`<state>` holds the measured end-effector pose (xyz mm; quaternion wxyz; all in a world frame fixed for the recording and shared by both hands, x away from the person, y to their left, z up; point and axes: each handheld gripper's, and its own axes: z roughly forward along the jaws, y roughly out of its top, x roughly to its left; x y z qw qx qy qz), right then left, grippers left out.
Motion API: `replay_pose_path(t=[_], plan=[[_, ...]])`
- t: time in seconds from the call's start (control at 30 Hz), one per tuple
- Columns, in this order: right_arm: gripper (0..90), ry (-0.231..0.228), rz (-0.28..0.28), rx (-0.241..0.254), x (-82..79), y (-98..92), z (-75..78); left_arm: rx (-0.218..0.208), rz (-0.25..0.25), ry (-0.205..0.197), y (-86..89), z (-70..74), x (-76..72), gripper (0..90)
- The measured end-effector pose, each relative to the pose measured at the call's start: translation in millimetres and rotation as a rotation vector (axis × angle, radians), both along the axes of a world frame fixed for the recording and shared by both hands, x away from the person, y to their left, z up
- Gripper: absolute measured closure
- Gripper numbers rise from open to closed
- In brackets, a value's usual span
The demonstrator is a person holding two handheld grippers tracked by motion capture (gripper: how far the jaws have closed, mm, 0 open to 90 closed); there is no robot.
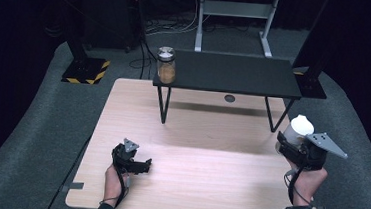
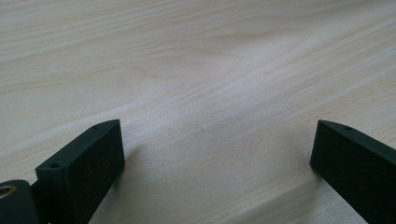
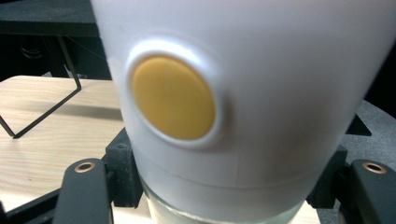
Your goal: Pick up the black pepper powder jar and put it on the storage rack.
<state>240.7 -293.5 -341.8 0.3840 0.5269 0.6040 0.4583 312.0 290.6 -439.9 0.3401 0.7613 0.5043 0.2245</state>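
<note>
My right gripper (image 1: 288,142) is shut on a white container (image 1: 299,127) and holds it just above the right edge of the wooden table (image 1: 196,135). In the right gripper view this white container (image 3: 261,93) is close up, with a round yellow button (image 3: 173,98) on its side and a glass lower part; my right gripper (image 3: 224,186) presses it from both sides. My left gripper (image 1: 142,165) lies low at the front left of the table, open with nothing in it. In its own view my left gripper (image 2: 217,158) has its jaws wide apart over bare wood.
A low black shelf (image 1: 236,73) on thin metal legs stands across the back of the table. A glass jar (image 1: 166,65) with brownish contents sits on its left end. Grey carpet and dark stands surround the table.
</note>
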Motion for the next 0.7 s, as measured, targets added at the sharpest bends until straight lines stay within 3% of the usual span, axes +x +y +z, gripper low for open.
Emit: replay_pose_path(t=[0.37,0.7], plan=[[30.2,-0.033,0.008,-0.020,6.6,-1.3,25.3,-0.001,-0.003,-0.001,0.3,-0.1,-0.2,2.9],[30.2,-0.033,0.013,-0.021,24.7,-1.4,43.6,0.000,-0.004,-0.002,0.3,-0.1,-0.2,3.0]])
